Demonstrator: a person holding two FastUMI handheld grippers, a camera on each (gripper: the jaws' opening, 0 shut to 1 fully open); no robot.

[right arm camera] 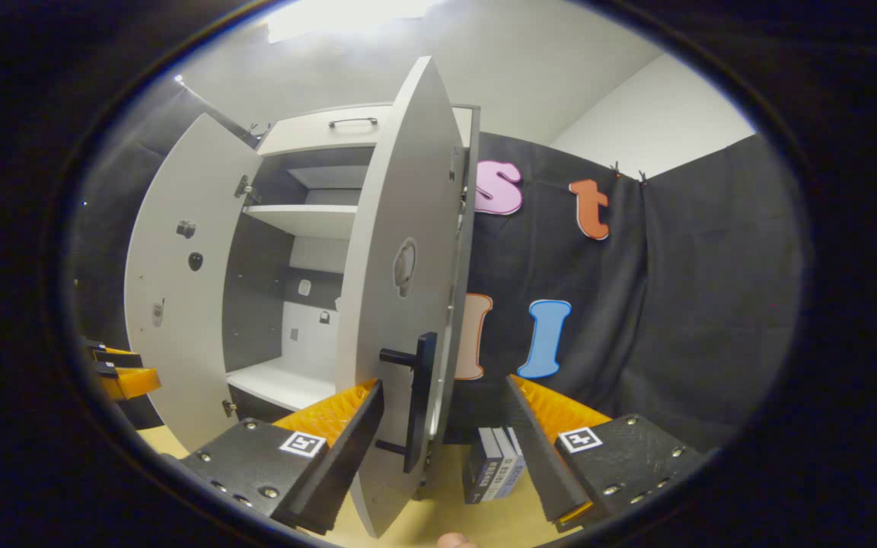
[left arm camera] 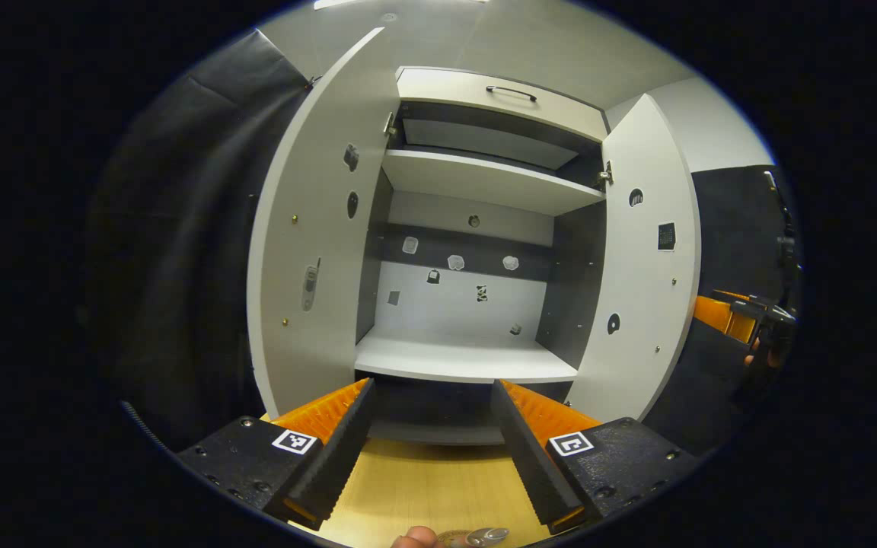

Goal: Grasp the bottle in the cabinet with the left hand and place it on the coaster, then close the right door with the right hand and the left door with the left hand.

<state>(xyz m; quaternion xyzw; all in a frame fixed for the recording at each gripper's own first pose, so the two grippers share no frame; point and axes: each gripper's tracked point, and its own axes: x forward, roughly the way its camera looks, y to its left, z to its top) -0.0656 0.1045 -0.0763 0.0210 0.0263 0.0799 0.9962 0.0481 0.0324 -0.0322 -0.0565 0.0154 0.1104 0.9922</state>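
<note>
Your left gripper [left arm camera: 432, 426] jaws spread wide, empty, facing the open cabinet [left arm camera: 476, 228]; your right gripper [right arm camera: 444, 426] jaws wide, straddling the right door [right arm camera: 400, 289] edge and handle [right arm camera: 417, 396], unclamped; bottle's whereabouts can't be told; left door [left arm camera: 309, 251] swung open.

Small boxes [right arm camera: 493, 473] stand on the wooden tabletop [right arm camera: 446, 517]; black cloth [right arm camera: 674, 304] behind.

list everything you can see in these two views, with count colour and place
tall white cabinet: 1, white with grey interior, straight ahead, shelves bare
left cabinet door: 1, white, swung open
right cabinet door: 1, white, open, between the right gripper's fingers
black bar door handle: 1, black, on the right door
small boxes: a few, dark and pale blue, on the table right of the door
light wooden tabletop: 1, pale wood, below the cabinet
left gripper: 1, open
right gripper: 1, open
</note>
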